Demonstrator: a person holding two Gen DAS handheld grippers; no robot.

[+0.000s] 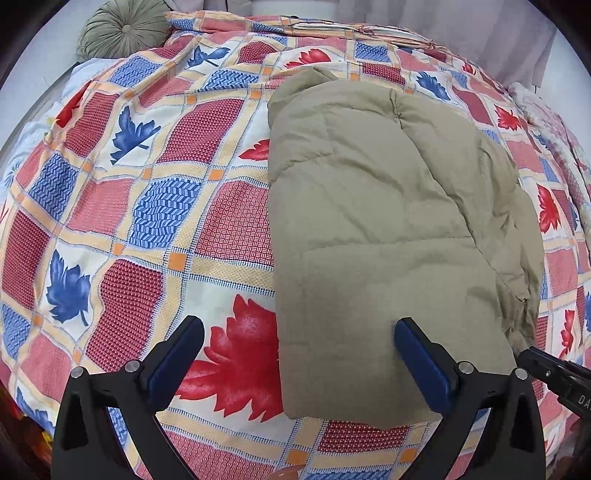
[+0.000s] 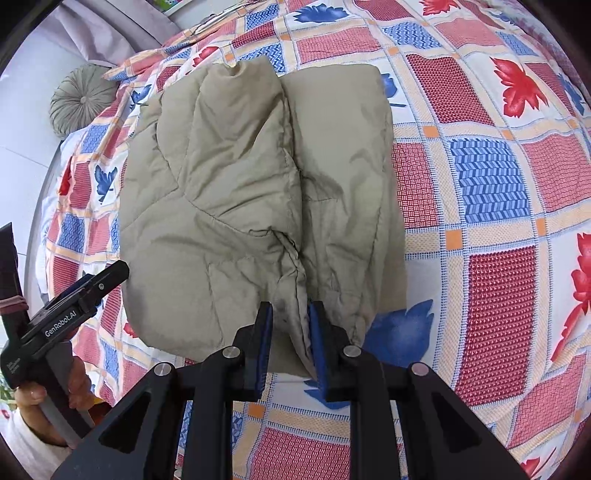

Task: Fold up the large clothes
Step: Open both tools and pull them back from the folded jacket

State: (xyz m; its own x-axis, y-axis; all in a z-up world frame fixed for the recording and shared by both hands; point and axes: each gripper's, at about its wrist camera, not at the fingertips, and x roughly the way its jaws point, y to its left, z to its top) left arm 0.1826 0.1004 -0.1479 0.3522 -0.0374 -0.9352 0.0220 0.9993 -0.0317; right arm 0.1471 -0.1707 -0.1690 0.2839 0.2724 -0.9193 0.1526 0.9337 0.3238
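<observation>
A puffy khaki jacket (image 1: pixel 388 206) lies folded lengthwise on the bed. My left gripper (image 1: pixel 299 328) hangs open above its near left corner; one pad is over the bedspread, the other over the jacket, and nothing is pinched. In the right wrist view the same jacket (image 2: pixel 236 177) fills the middle. My right gripper (image 2: pixel 290 308) is shut on a bunched fold of the jacket's near edge, lifted slightly between the blue pads. The left gripper (image 2: pixel 92 284) also shows at the left, held by a person's hand (image 2: pixel 33 398).
A patterned bedspread (image 1: pixel 155 206) with red and blue leaves covers the whole bed. A round green cushion (image 1: pixel 122 29) sits at the far left by the wall. Curtains (image 1: pixel 461 26) hang behind the bed. The right gripper's tip (image 1: pixel 557 376) shows at the right edge.
</observation>
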